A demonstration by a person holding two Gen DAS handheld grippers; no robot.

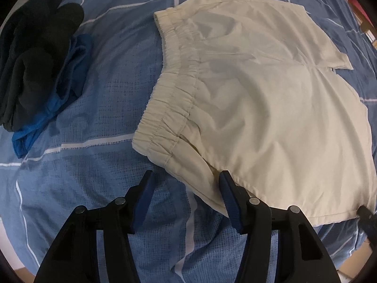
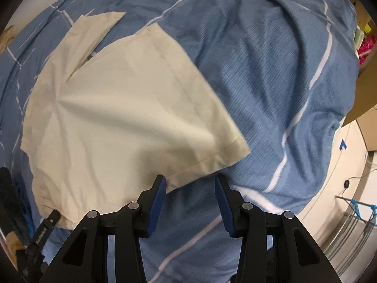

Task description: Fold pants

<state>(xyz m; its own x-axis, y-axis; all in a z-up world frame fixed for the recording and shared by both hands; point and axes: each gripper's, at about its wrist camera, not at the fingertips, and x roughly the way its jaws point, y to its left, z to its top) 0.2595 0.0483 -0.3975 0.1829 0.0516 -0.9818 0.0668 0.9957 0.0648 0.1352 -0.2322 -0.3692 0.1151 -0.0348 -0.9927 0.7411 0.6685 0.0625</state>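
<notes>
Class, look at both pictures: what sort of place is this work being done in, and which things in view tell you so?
Most likely a bedroom at home. The cream shorts lie on a blue checked bedcover, other clothes sit in a dark pile beside them, and what looks like a drying rack stands on the floor.

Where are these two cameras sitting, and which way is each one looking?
Left wrist view: on the left gripper, looking down along its open fingers at the waistband corner of the cream shorts on the blue bedspread.
Right wrist view: on the right gripper, looking down at the shorts' leg hem; its fingers are open.
Shared: shorts, bedspread; each view catches the other gripper at its bottom edge.
</notes>
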